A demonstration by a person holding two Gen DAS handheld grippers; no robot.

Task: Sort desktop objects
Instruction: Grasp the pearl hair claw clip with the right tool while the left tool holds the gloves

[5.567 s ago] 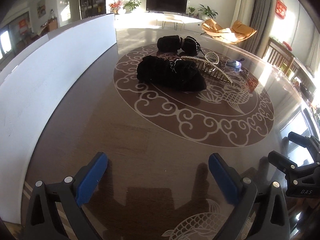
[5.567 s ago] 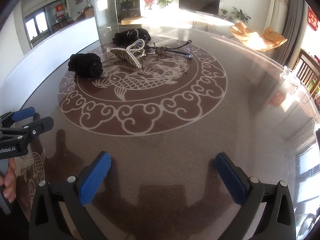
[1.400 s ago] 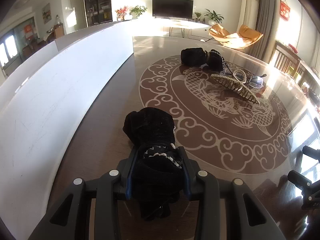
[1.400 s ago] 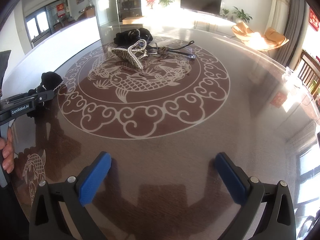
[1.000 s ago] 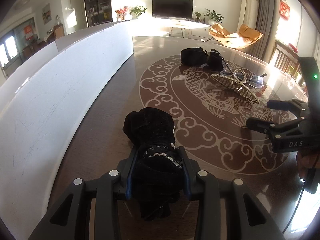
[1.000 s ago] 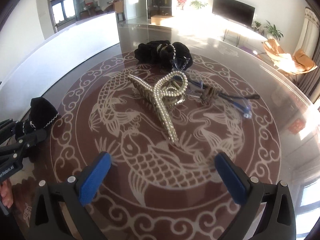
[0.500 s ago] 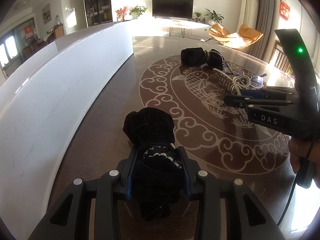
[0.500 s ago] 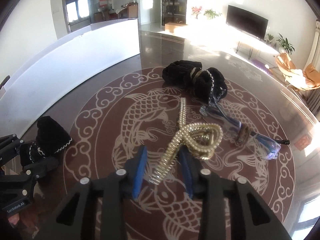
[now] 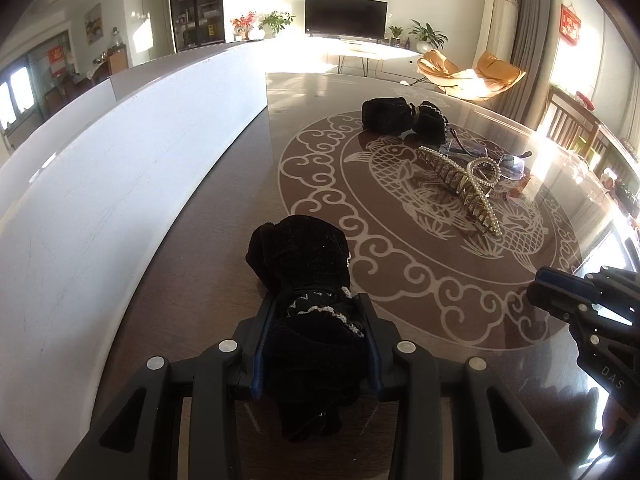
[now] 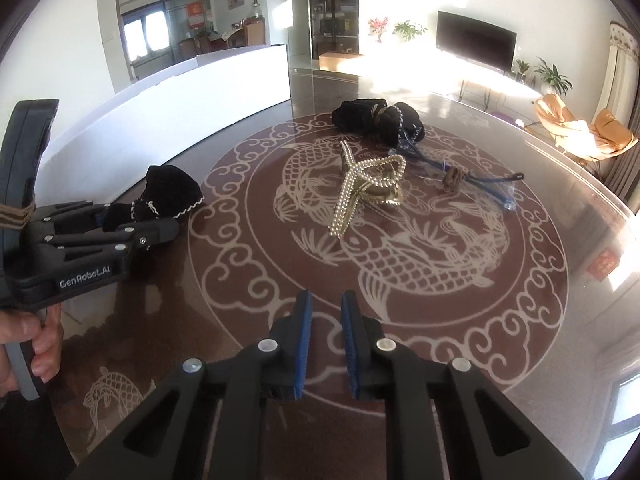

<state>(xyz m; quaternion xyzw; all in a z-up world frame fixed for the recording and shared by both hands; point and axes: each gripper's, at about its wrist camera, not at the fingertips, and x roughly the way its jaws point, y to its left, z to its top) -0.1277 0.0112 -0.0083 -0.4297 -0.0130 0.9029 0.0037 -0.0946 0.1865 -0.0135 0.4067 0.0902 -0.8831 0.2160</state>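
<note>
The left gripper (image 9: 316, 332) pinches a black velvet scrunchie with white trim (image 9: 304, 264), near the table's left. The right gripper (image 10: 324, 340), jaws just closed, holds nothing. The pearl-studded gold hair claw (image 10: 362, 192) lies on the table, long axis running near-to-far.

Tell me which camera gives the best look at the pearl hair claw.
The right wrist view: the pearl hair claw lies near the middle of the picture, its crossed arms and teeth plain to see. The left wrist view shows it farther off to the right, lying on its side but still unobstructed.

Both grippers are black plastic frames with silver screws and blue-padded fingers (image 10: 301, 332); white "GenRobot.AI" lettering marks the left gripper (image 10: 136, 220).
</note>
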